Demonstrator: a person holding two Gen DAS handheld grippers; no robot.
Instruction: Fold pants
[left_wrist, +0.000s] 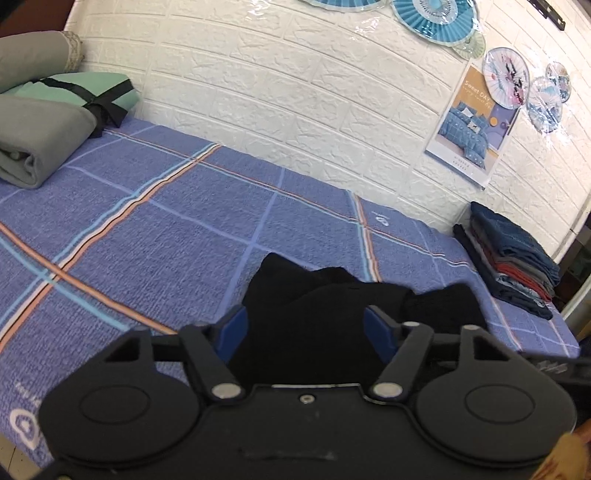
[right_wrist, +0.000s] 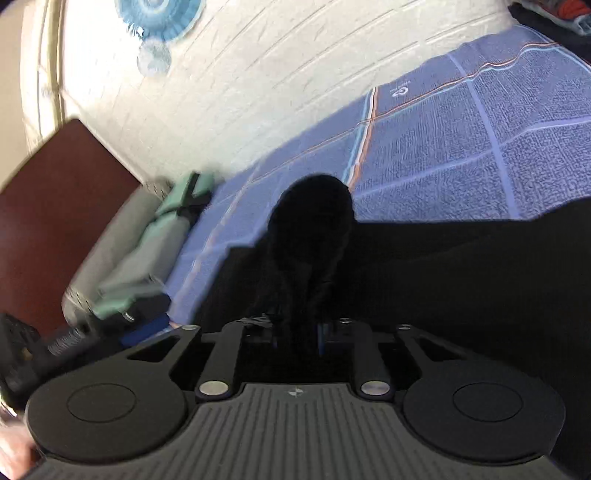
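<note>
Pants (left_wrist: 314, 317): one pair, black, soft matte fabric, bunched and creased rather than laid flat. Lifted in part above the blue plaid bed sheet, with a rounded fold raised upward and a broad dark panel spread toward the right in the right wrist view.

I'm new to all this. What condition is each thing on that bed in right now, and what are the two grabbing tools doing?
Black pants: bunched, lifted off the bed.
Left hand-held gripper: fingers spread wide, black cloth between them.
Right hand-held gripper: shut on the pants.
Blue plaid bedsheet: spread flat.
Stack of folded clothes: piled by the wall.
Grey blanket: folded.
Mint-green bundle: strapped with a black band.
</note>
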